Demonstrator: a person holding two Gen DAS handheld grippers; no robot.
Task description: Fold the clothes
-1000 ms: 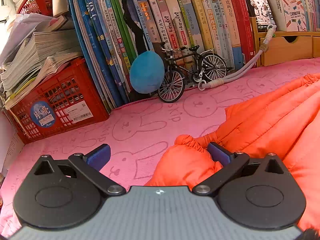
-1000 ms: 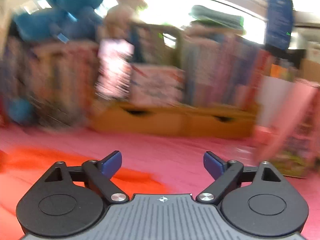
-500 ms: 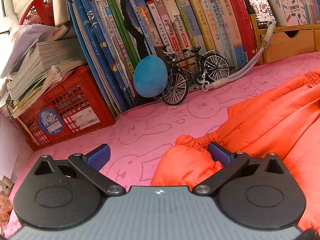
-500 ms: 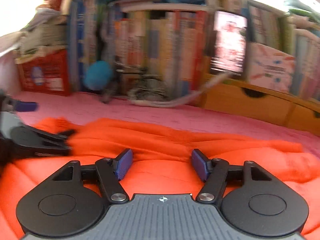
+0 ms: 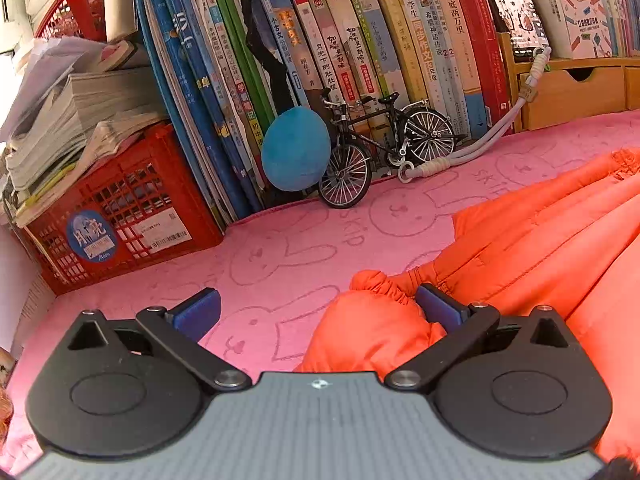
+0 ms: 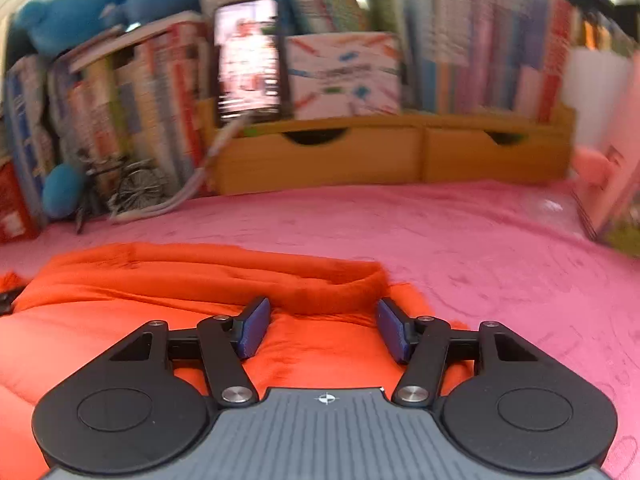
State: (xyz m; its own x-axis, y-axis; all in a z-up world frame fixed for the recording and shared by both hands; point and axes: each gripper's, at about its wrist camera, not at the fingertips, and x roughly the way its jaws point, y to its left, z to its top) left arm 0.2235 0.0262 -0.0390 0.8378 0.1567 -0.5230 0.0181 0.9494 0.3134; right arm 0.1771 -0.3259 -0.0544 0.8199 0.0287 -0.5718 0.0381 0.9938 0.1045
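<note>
An orange puffy jacket lies on the pink bunny-print blanket. In the left wrist view its gathered sleeve cuff rests between the wide-apart fingers of my left gripper, close to the right pad and far from the left one. My left gripper is open. In the right wrist view, my right gripper hovers low over the jacket's right end. A raised fold of orange fabric sits between its blue pads, and the jaws are closing around it without clearly pinching it.
Upright books, a red crate stacked with papers, a blue plush ball, a model bicycle and a white cord line the back. Wooden drawers stand behind the blanket. Pink items lean at the right.
My right gripper swung over the jacket and dropped onto its right end, with its fingers narrowing around a fold. My left gripper stayed in place at the cuff.
</note>
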